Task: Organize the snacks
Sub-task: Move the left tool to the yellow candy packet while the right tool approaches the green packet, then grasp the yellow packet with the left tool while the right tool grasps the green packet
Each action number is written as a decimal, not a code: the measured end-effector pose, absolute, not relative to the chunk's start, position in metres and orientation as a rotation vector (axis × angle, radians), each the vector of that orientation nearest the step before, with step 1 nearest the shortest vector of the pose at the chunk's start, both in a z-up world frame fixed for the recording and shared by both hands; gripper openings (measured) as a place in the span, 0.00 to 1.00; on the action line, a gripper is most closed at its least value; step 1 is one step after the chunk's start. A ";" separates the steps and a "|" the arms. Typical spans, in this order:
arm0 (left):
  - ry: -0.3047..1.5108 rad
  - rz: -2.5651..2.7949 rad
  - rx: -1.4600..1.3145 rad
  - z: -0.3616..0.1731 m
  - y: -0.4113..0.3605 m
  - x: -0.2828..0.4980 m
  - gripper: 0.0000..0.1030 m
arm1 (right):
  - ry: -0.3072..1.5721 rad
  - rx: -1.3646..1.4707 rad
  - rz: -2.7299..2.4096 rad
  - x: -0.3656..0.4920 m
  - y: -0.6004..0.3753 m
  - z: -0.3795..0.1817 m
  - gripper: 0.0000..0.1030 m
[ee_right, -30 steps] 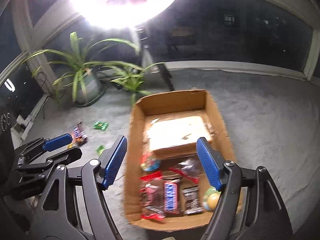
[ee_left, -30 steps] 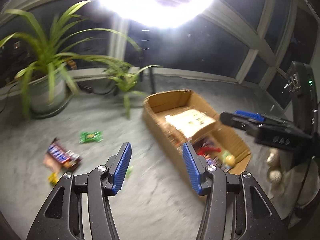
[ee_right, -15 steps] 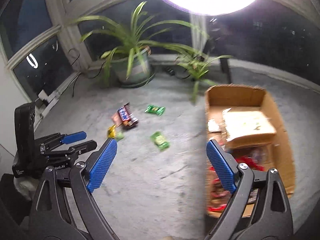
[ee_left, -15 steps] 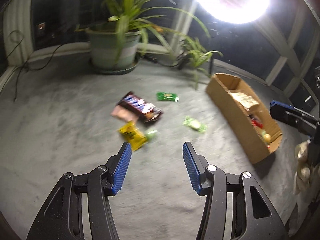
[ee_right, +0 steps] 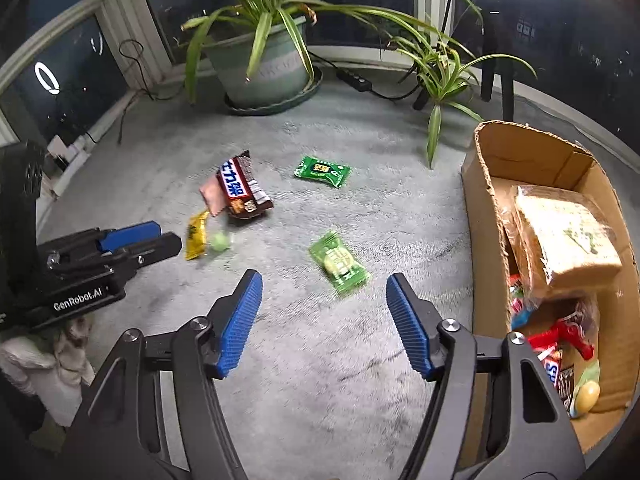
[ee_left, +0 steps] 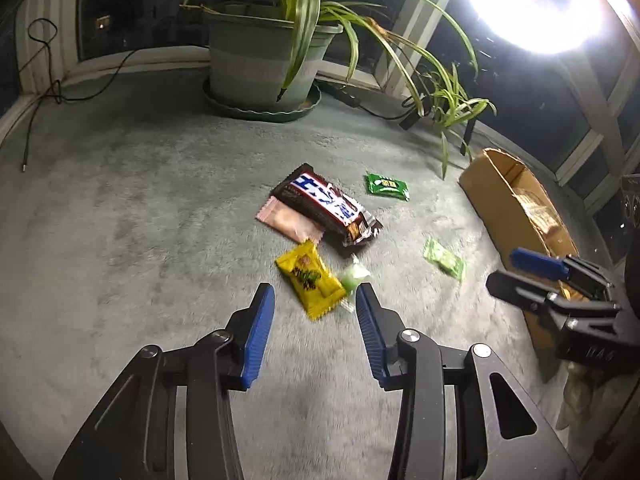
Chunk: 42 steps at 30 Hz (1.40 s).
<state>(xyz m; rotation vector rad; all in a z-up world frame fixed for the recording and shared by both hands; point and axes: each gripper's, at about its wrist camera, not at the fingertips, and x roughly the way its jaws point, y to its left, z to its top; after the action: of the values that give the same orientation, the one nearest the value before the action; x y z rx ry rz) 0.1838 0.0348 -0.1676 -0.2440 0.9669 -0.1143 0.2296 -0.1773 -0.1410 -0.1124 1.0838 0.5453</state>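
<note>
Loose snacks lie on the grey carpet: a yellow packet (ee_left: 311,278), a small pale green sweet (ee_left: 353,276), a dark chocolate bar (ee_left: 328,208) lying over a pink packet (ee_left: 286,222), a dark green packet (ee_left: 387,186) and a light green packet (ee_left: 445,259). My left gripper (ee_left: 315,300) hovers just short of the yellow packet, its jaws closing with nothing between the pads. My right gripper (ee_right: 324,286) hangs just short of the light green packet (ee_right: 339,267), jaws closing and empty. A cardboard box (ee_right: 496,200) at the right holds several snacks.
A large potted plant (ee_right: 264,68) and a smaller plant (ee_right: 444,76) stand by the windows, with cables and a power strip (ee_right: 356,80) behind them. A bright ring light (ee_left: 536,4) glares at top right. A light-coloured cloth (ee_right: 44,364) shows under the left gripper.
Both views have swung left from the box to the loose snacks and dropped closer to the carpet. Both grippers' jaws have narrowed, the right after widening first.
</note>
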 end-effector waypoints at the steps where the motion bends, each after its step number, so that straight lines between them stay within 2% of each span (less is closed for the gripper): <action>1: 0.969 -0.117 -0.254 -0.169 0.034 0.188 0.40 | 1.087 -0.114 0.541 0.231 -0.177 -0.143 0.66; 4: 0.980 -0.103 -0.230 -0.175 0.029 0.199 0.39 | 1.096 -0.110 0.527 0.238 -0.177 -0.149 0.66; 7: 1.001 -0.067 -0.184 -0.182 0.026 0.208 0.33 | 1.104 -0.097 0.524 0.244 -0.178 -0.153 0.66; 19: 0.993 -0.053 -0.079 -0.188 0.023 0.203 0.23 | 1.148 -0.155 0.542 0.260 -0.157 -0.175 0.66; 30: 0.980 -0.073 -0.107 -0.186 0.035 0.197 0.21 | 1.207 -0.058 0.578 0.275 -0.159 -0.186 0.66; 39: 0.971 -0.084 -0.100 -0.186 0.036 0.193 0.21 | 1.235 -0.077 0.648 0.263 -0.155 -0.183 0.43; 42: 0.971 -0.081 -0.091 -0.186 0.035 0.194 0.20 | 1.220 -0.144 0.632 0.260 -0.148 -0.181 0.40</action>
<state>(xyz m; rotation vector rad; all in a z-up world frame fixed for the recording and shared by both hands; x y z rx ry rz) 0.1941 0.0348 -0.1863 -0.0910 0.9709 -0.0812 0.2603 -0.1484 -0.1811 -0.1441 1.2198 0.6325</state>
